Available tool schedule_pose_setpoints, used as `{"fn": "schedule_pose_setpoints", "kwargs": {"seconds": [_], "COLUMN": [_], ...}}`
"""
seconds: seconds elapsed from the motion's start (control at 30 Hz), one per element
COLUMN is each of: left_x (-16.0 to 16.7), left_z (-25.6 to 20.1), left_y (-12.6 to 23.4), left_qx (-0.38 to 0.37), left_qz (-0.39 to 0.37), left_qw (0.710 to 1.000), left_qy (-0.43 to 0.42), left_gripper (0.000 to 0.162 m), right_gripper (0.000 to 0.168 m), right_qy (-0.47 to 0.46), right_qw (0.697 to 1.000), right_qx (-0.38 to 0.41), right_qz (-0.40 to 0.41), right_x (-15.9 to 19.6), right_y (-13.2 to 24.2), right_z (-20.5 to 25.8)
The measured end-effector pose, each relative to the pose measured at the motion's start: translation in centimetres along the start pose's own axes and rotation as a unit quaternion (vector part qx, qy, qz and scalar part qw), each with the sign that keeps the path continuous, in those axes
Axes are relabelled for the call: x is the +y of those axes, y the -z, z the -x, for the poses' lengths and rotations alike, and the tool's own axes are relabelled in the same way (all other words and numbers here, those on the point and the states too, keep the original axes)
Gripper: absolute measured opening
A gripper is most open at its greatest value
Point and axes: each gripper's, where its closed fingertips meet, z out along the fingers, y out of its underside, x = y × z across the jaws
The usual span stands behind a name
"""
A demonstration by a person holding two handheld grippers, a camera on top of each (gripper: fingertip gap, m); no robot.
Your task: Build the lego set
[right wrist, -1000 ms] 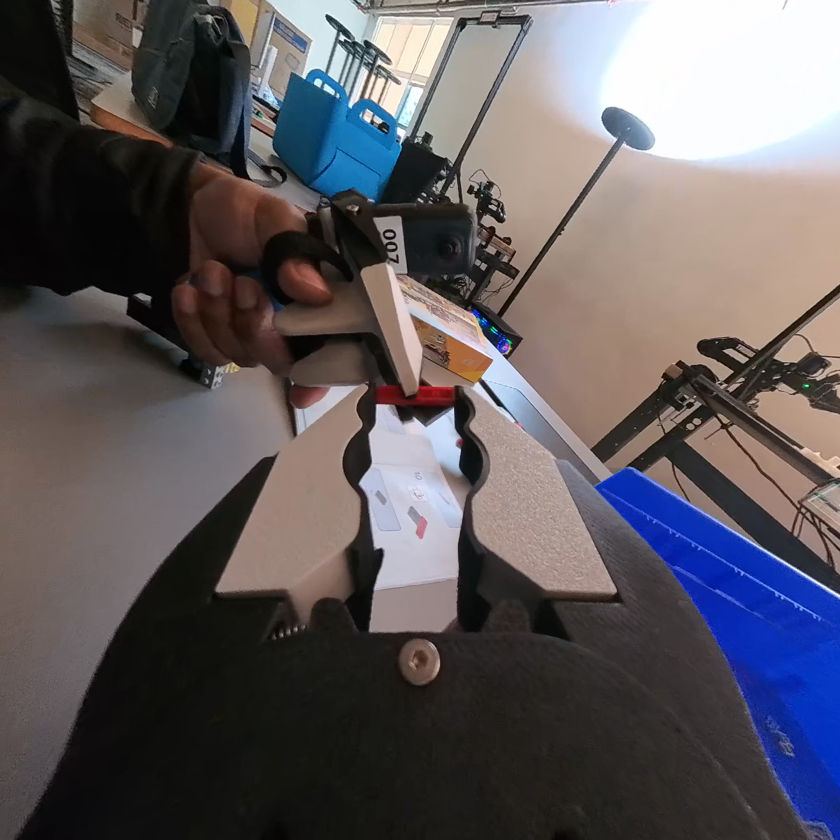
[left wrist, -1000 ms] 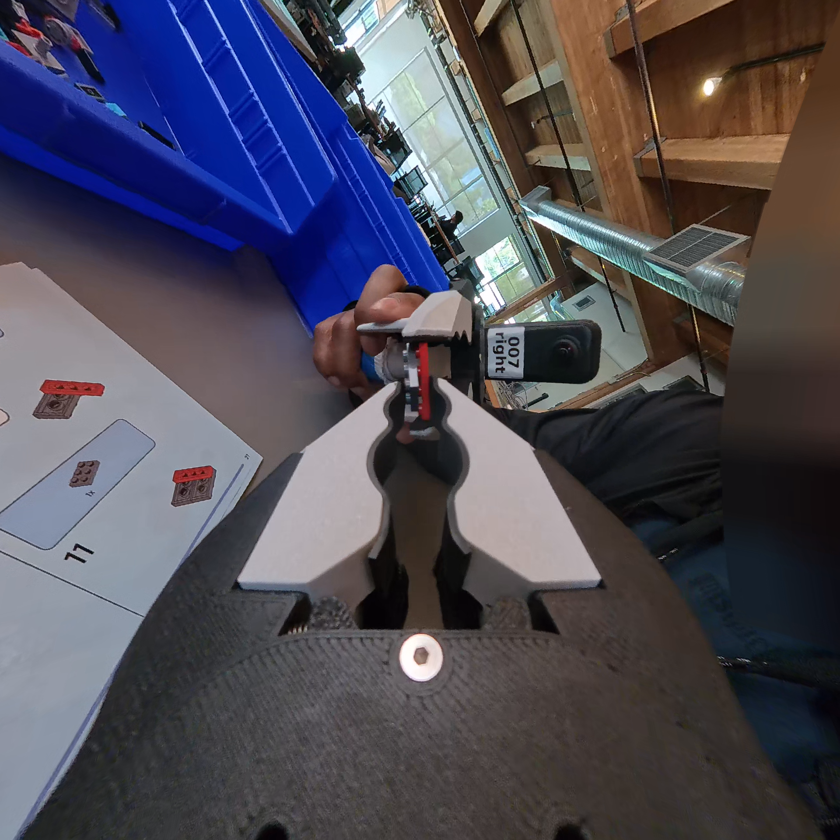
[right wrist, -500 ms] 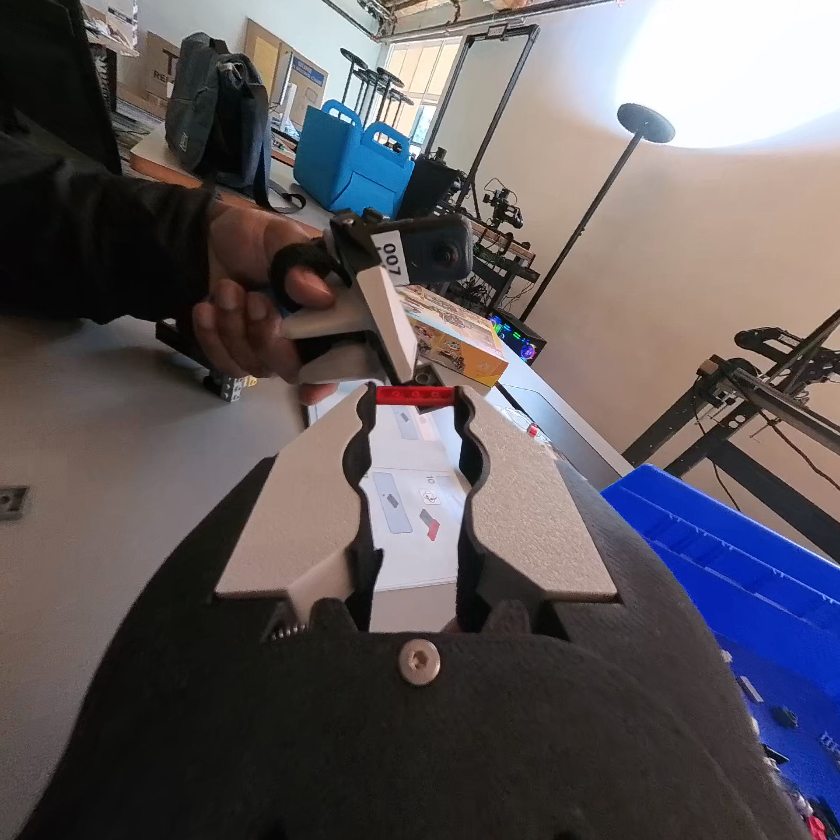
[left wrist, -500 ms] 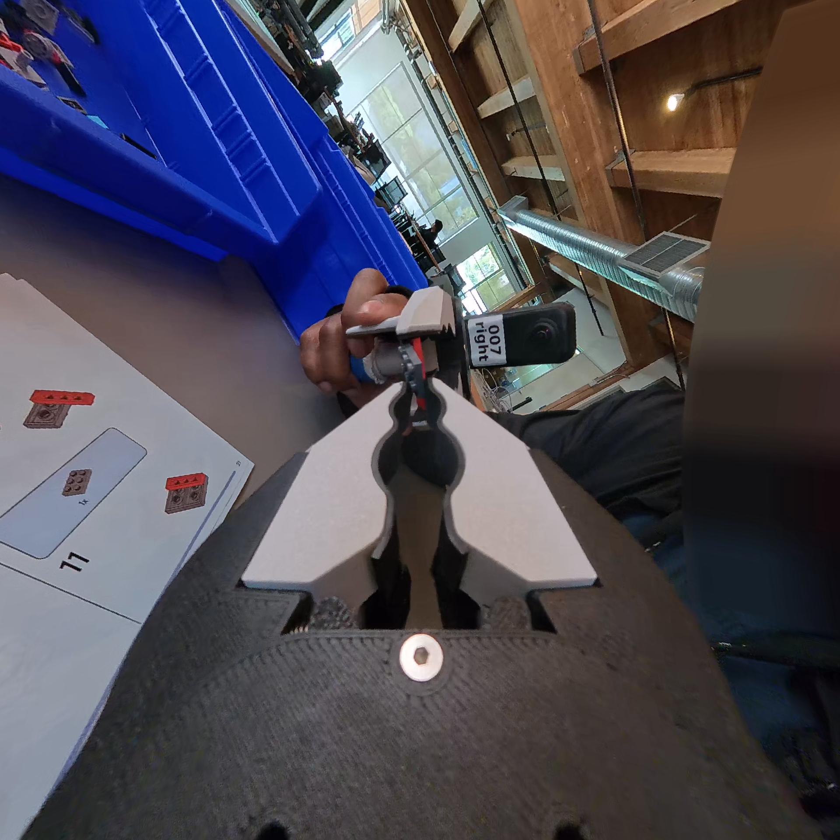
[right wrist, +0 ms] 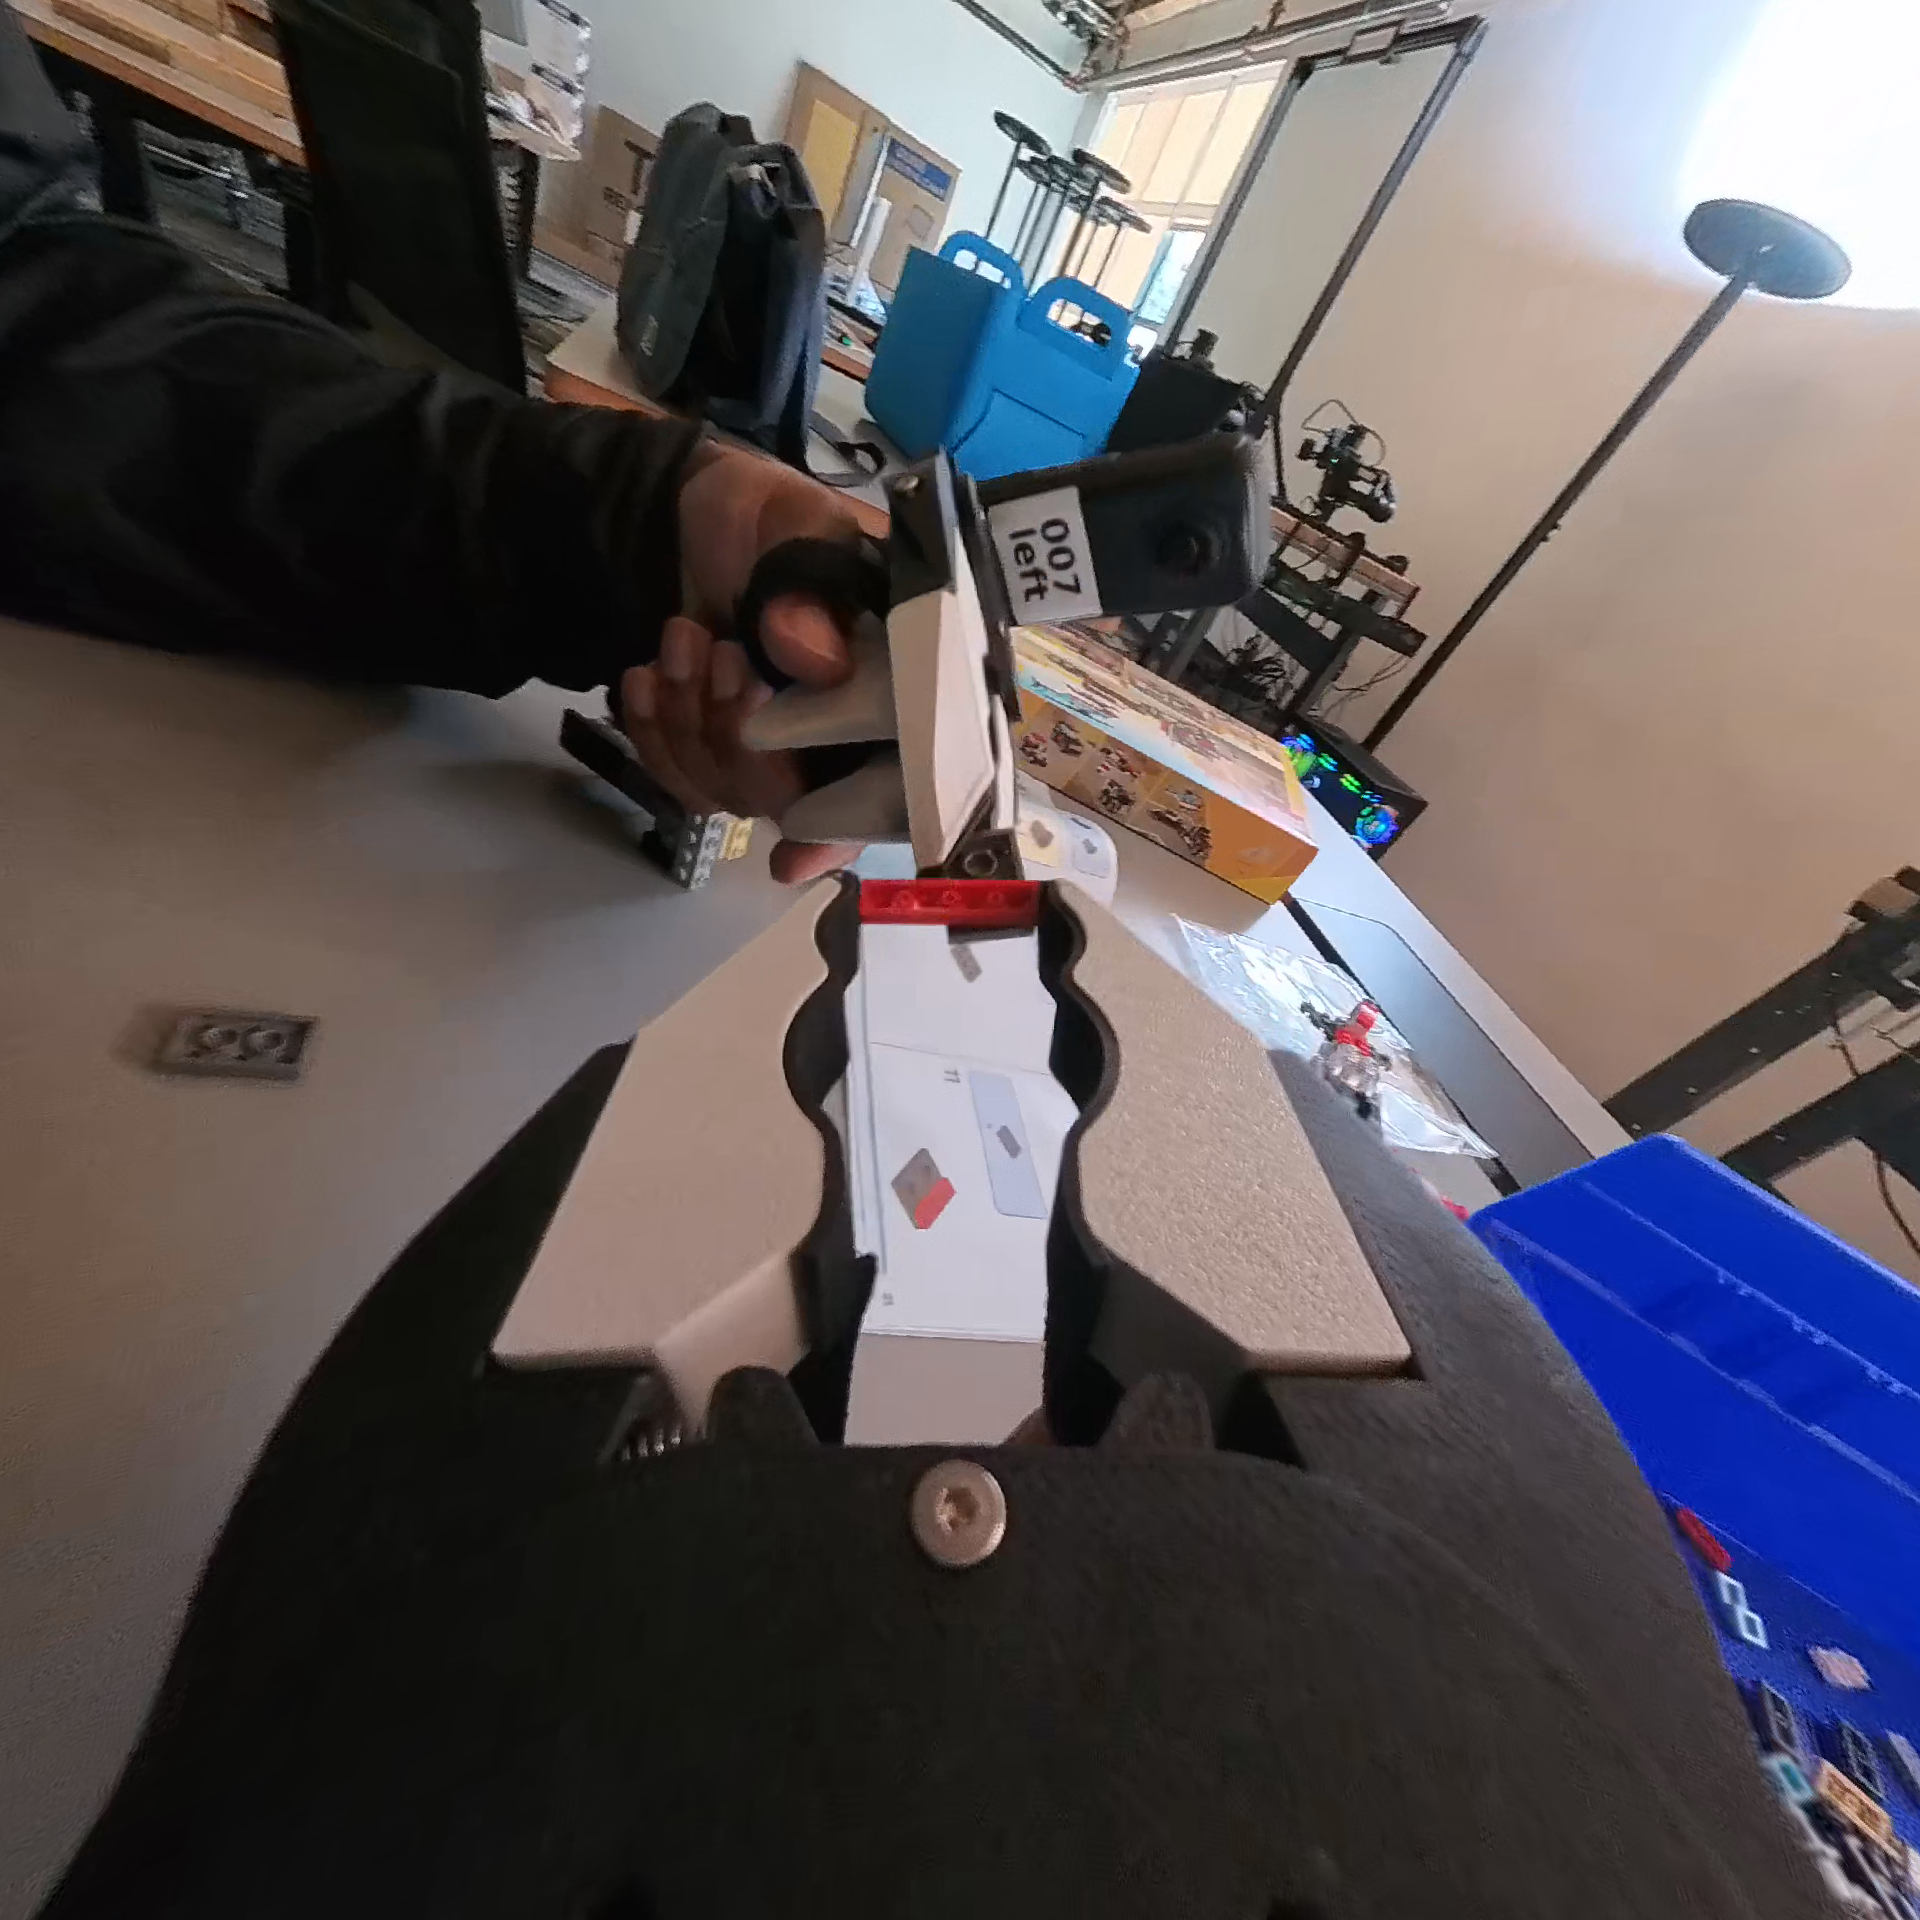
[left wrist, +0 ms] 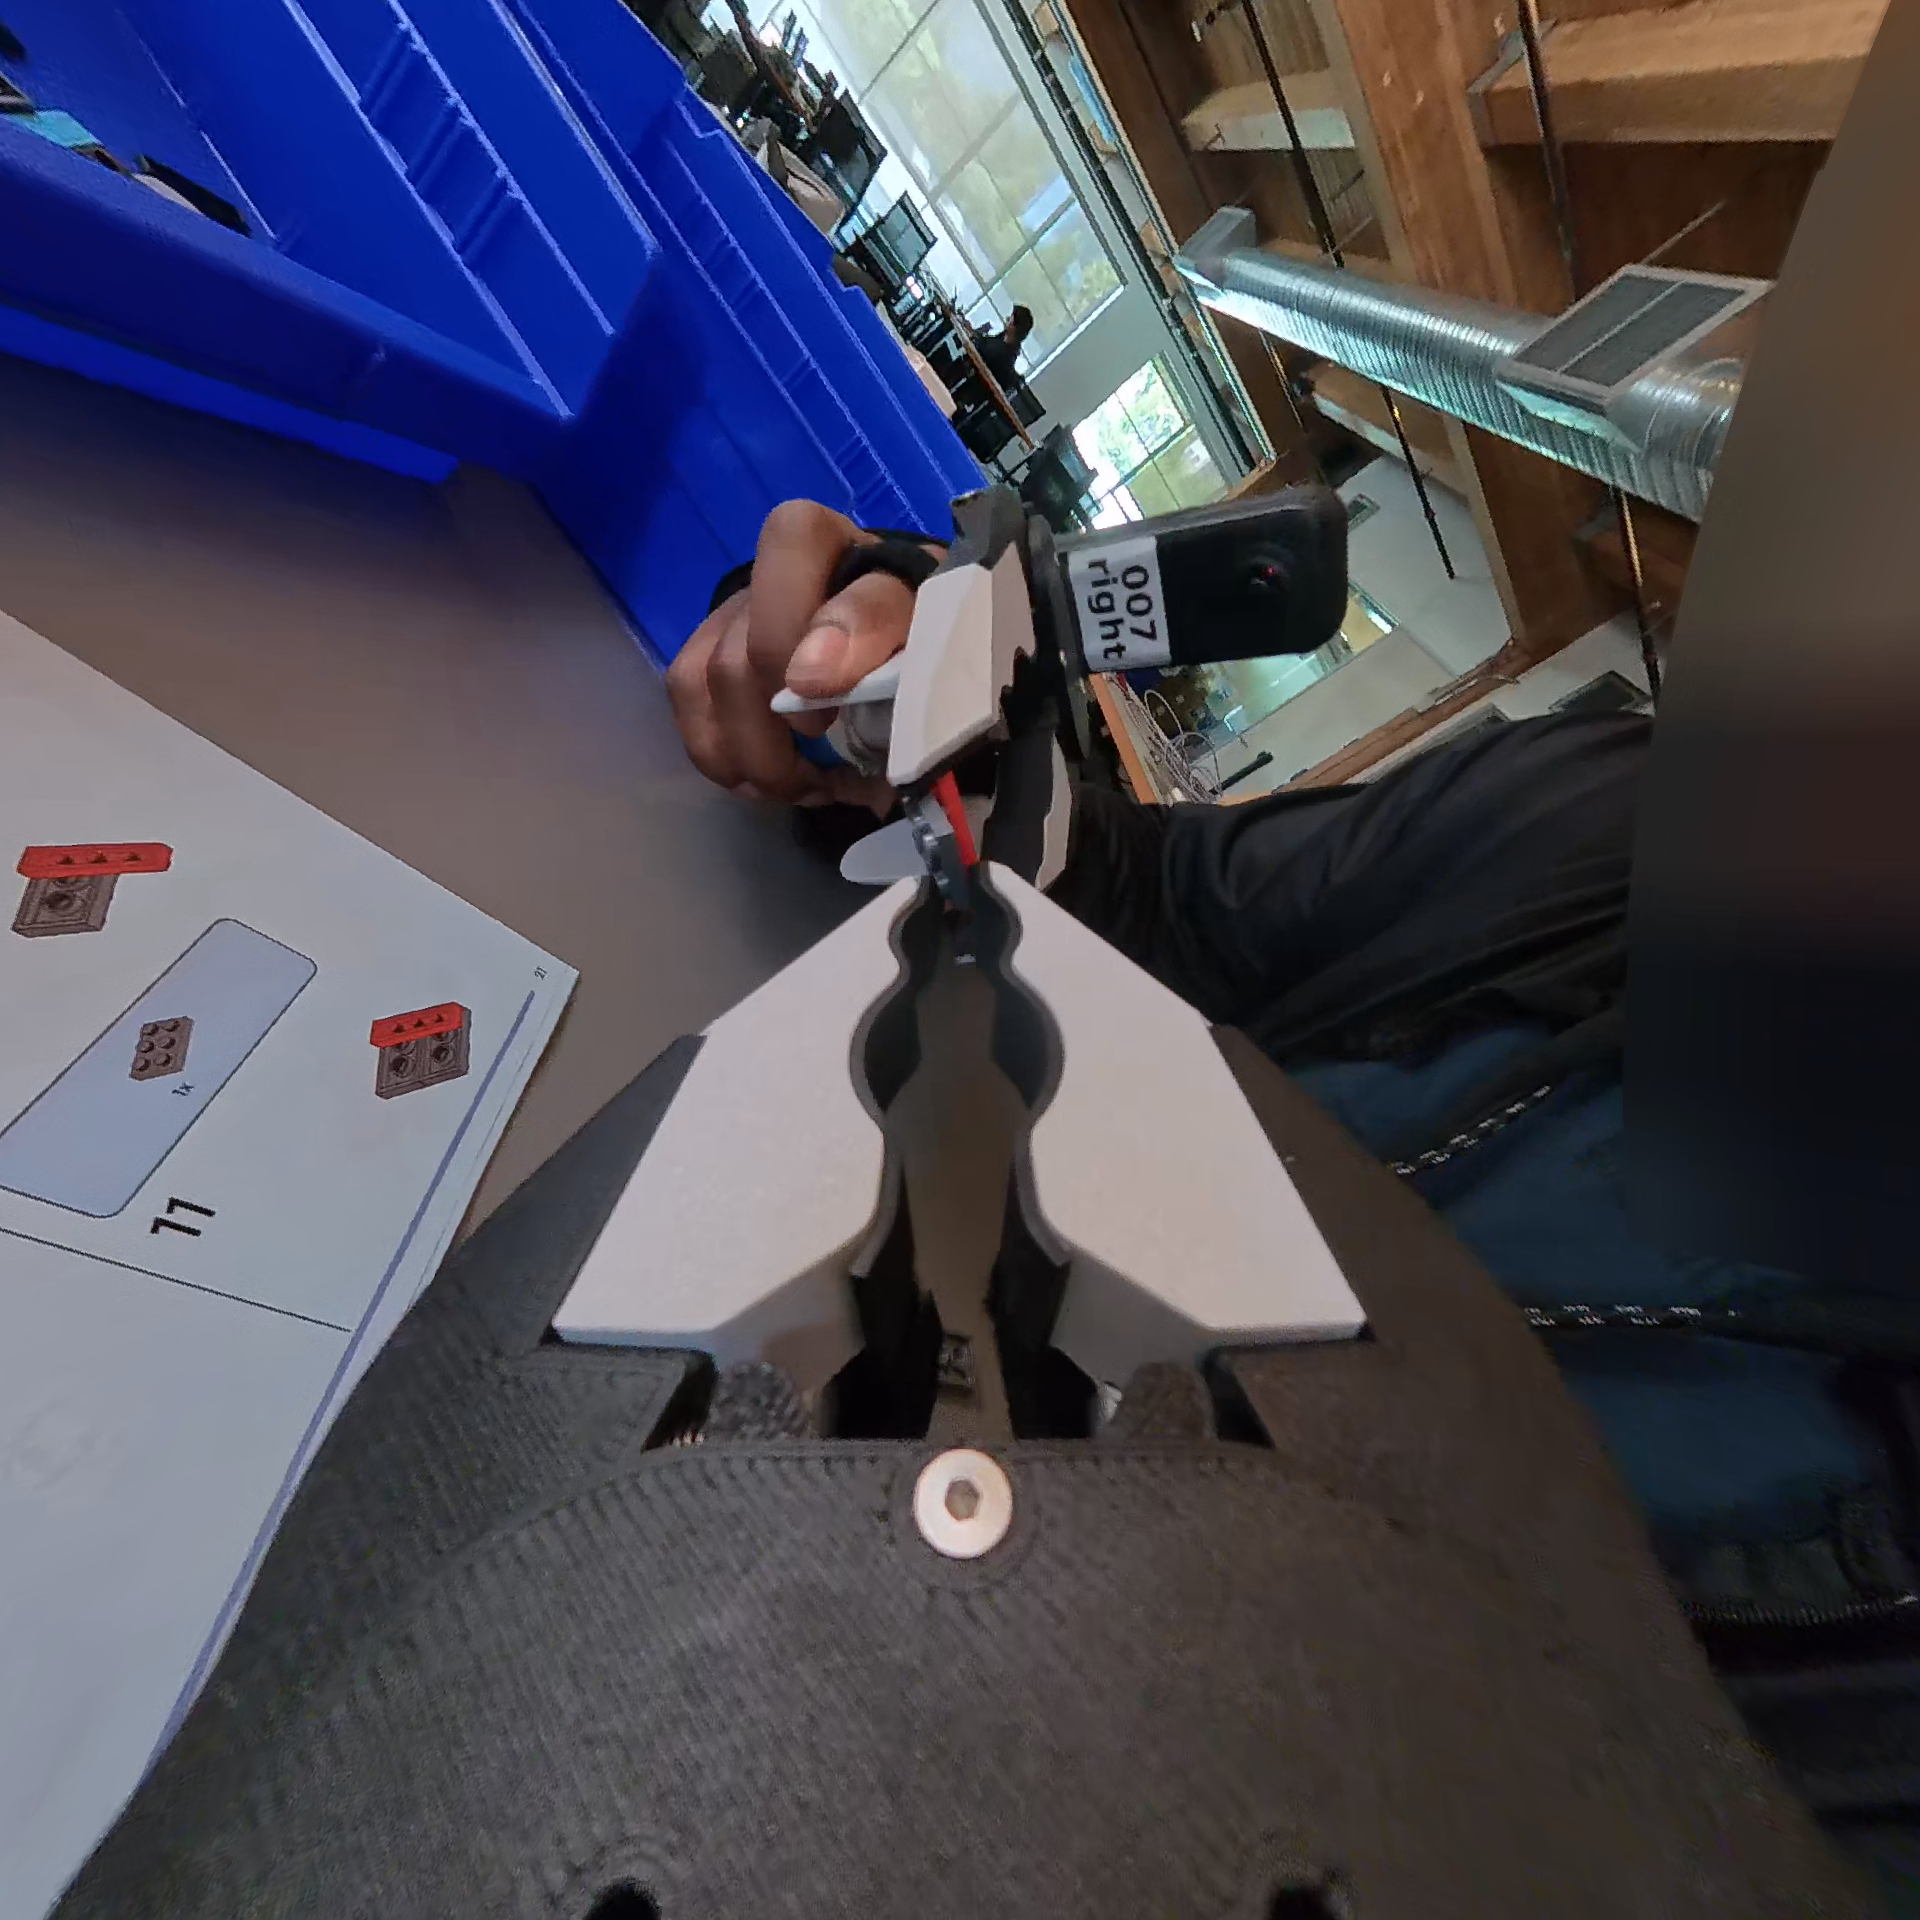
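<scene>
1. Bare grey table (right wrist: 312, 883) lies open at left of the right wrist view, save one loose grey plate (right wrist: 234, 1042).
2. Blue bin (right wrist: 1714, 1330) blocks lower right.
3. Yellow box (right wrist: 1174, 769) and plastic bag (right wrist: 1340, 1029) crowd the centre right.

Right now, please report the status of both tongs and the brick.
Right tongs shut on flat red plastic brick. Left tongs shut on small grey plastic brick, pressed against the red one. Nothing in the way.

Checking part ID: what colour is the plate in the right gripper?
Red plate, clamped across the right gripper tips. Clearest in the right wrist view.
</scene>
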Motion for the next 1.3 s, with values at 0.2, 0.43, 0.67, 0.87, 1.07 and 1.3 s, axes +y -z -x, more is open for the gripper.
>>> {"fn": "schedule_pose_setpoints", "kwargs": {"seconds": [0.2,0.43,0.67,0.87,1.07,1.3], "left_x": [0.4,-0.2,-0.6,-1.1,-0.8,-1.1], "left_z": [-0.3,-0.3,-0.5,-0.9,-0.3,-0.2], "left_y": [0.1,0.0,-0.1,-0.4,-0.6,-0.5], "left_qx": [0.010,0.011,0.004,0.007,-0.006,-0.010], "left_qz": [0.009,-0.010,-0.021,-0.035,-0.027,-0.033], "left_qw": [1.000,1.000,1.000,0.999,0.999,0.999], "left_qy": [-0.010,-0.014,-0.023,-0.031,-0.023,-0.020], "left_gripper": [0.006,0.007,0.008,0.007,0.007,0.006], "right_gripper": [0.035,0.035,0.035,0.034,0.035,0.034], "right_qy": [-0.015,-0.021,-0.013,0.010,0.011,0.005], "right_qw": [1.000,1.000,1.000,0.999,0.999,0.999], "right_qx": [-0.024,-0.012,0.001,-0.003,-0.005,0.000], "right_qz": [-0.001,-0.005,0.002,0.032,0.047,0.043], "right_x": [0.0,0.0,0.1,1.1,1.7,1.6], "right_y": [0.0,0.1,0.1,-0.5,-0.9,-0.8], "right_z": [0.7,0.2,-0.2,0.4,0.7,0.5]}}
